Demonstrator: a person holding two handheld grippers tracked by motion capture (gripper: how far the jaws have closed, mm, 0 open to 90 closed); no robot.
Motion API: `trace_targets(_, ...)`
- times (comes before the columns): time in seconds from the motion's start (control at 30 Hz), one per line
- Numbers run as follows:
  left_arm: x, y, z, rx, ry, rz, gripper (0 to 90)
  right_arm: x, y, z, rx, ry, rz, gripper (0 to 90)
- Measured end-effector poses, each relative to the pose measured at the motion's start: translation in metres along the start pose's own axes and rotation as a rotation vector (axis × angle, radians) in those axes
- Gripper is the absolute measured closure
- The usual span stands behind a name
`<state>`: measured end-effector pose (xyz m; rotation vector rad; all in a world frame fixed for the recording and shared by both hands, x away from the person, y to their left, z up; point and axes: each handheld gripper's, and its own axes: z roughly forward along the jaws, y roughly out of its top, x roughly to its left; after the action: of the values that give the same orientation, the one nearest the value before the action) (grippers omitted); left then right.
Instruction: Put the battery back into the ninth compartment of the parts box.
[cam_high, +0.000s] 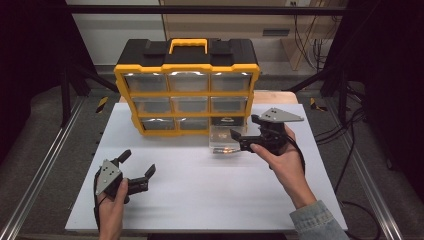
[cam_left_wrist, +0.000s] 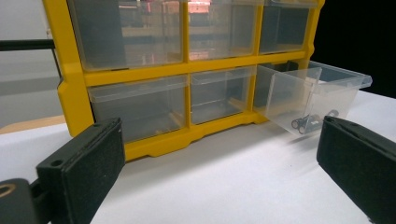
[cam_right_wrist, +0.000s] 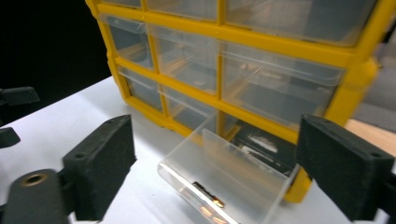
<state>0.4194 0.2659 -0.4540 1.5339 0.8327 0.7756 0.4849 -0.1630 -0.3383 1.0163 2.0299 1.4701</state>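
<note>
A yellow-framed organizer (cam_high: 187, 90) with clear drawers stands at the back of the white tabletop (cam_high: 200, 195). Its bottom right drawer (cam_high: 224, 141) is pulled out onto the table and holds small metal parts (cam_left_wrist: 306, 122). My right gripper (cam_high: 239, 140) is at the drawer's right side and points left. In the right gripper view its jaws stand wide apart (cam_right_wrist: 215, 140), with the drawer (cam_right_wrist: 224, 177) in front of them and nothing gripped. My left gripper (cam_high: 137, 162) rests near the front left of the table, open and empty, facing the organizer (cam_left_wrist: 140, 74).
The organizer has a black top and a yellow carry handle (cam_high: 188, 45). Metal frame rails (cam_high: 45, 165) run along both sides of the table. Cables (cam_high: 350, 145) trail on the floor at the right. A person's sleeve (cam_high: 320, 225) comes in at the bottom right.
</note>
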Motion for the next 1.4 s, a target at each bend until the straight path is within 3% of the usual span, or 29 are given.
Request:
trace_targets(0.3, 0.0, 0.0, -0.001, -0.002, -0.004, -0.005, 1.0, -0.022, -0.012, -0.027, -0.071, -0.034, 0.029, 7.4)
trace_targets(0.5, 0.002, 0.0, 0.0, 0.001, -0.003, -0.011, 1.0, -0.033, -0.017, -0.043, -0.198, -0.088, -0.009, 8.7)
trace_targets(0.57, 0.002, 0.0, 0.0, -0.001, -0.004, -0.013, 1.0, -0.035, -0.019, -0.048, -0.22, -0.091, -0.009, 5.6)
trace_targets(0.7, 0.002, -0.001, 0.0, 0.002, -0.01, -0.012, 1.0, -0.035, -0.024, -0.055, -0.236, -0.13, -0.018, 3.1)
trace_targets(1.4, 0.004, -0.002, -0.001, 0.011, -0.001, -0.006, 1.1, -0.051, -0.068, -0.086, -0.255, -0.165, -0.004, 3.9)
